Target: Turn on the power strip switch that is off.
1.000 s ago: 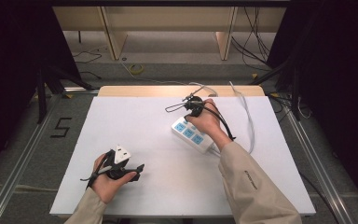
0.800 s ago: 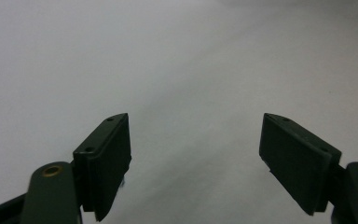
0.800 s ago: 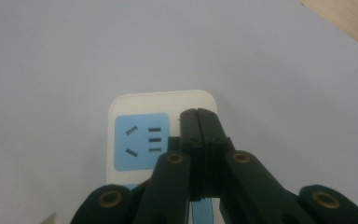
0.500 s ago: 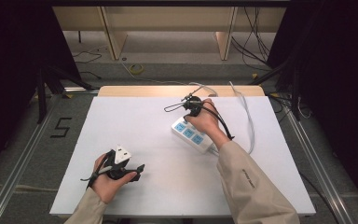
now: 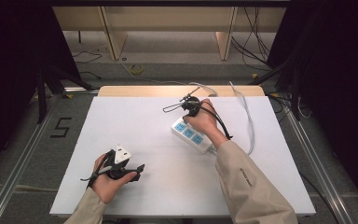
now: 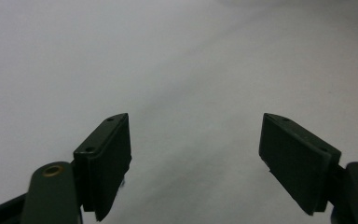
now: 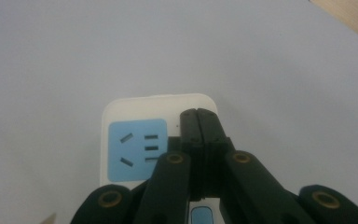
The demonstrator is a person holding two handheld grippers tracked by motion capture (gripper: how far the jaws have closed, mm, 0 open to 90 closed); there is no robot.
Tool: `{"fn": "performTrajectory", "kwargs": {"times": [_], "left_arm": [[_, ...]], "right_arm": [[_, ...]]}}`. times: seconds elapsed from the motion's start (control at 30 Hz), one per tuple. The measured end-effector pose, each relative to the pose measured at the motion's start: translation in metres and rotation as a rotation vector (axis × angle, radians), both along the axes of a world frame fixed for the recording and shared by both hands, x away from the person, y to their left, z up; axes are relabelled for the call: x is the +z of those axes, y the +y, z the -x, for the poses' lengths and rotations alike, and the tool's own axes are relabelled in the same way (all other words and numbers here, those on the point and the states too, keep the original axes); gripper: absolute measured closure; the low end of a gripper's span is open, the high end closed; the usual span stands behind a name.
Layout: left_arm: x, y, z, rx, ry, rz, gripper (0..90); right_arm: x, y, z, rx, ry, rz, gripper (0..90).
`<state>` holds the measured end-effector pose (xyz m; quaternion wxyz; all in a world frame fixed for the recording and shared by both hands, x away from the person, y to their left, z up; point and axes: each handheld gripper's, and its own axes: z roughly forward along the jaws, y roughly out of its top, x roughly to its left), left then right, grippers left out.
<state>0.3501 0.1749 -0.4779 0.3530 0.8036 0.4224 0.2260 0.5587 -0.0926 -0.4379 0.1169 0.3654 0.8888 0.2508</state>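
White strip [image 7: 158, 140] under right gripper [image 7: 198, 114], jaws pressed together on its end, left gripper [image 6: 196, 154] well apart, jaws spread, holding nothing

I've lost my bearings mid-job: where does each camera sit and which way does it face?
High view: above the person's side, looking forward and down on the white table; both forearms show.
Left gripper view: rides the left claw, open over bare tabletop.
Right gripper view: rides the right claw, shut, pressed against the power strip.
Shared: high and right views both show the power strip.
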Motion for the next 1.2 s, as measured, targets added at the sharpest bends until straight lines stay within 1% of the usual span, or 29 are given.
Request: {"fn": "performTrajectory", "kwargs": {"times": [0.37, 0.47, 0.67, 0.77, 0.87, 1.2], "left_arm": [[-0.0004, -0.0005, -0.0004, -0.003, 0.002, 0.006, 24.9], [-0.0002, -0.0001, -0.0003, -0.003, 0.003, 0.003, 24.9], [-0.0001, -0.0006, 0.0000, -0.004, 0.006, 0.002, 24.9], [0.0000, -0.0005, -0.0001, -0.004, 0.005, 0.001, 24.9], [0.0000, -0.0006, 0.0000, -0.004, 0.004, 0.001, 24.9], [0.0000, -0.0007, -0.0001, -0.004, 0.005, 0.001, 24.9]], "right_arm": [[0.0003, 0.0018, -0.0027, -0.002, 0.006, 0.015, 90.0], [-0.0006, 0.0008, -0.0037, -0.003, 0.015, 0.008, 90.0], [-0.0008, 0.0005, -0.0044, -0.010, 0.014, 0.011, 90.0], [-0.0007, 0.0008, -0.0043, -0.003, 0.009, 0.021, 90.0], [-0.0008, 0.0020, -0.0040, -0.009, 0.011, 0.024, 90.0], [-0.0022, 0.0017, -0.0042, -0.016, 0.015, 0.021, 90.0]]}}
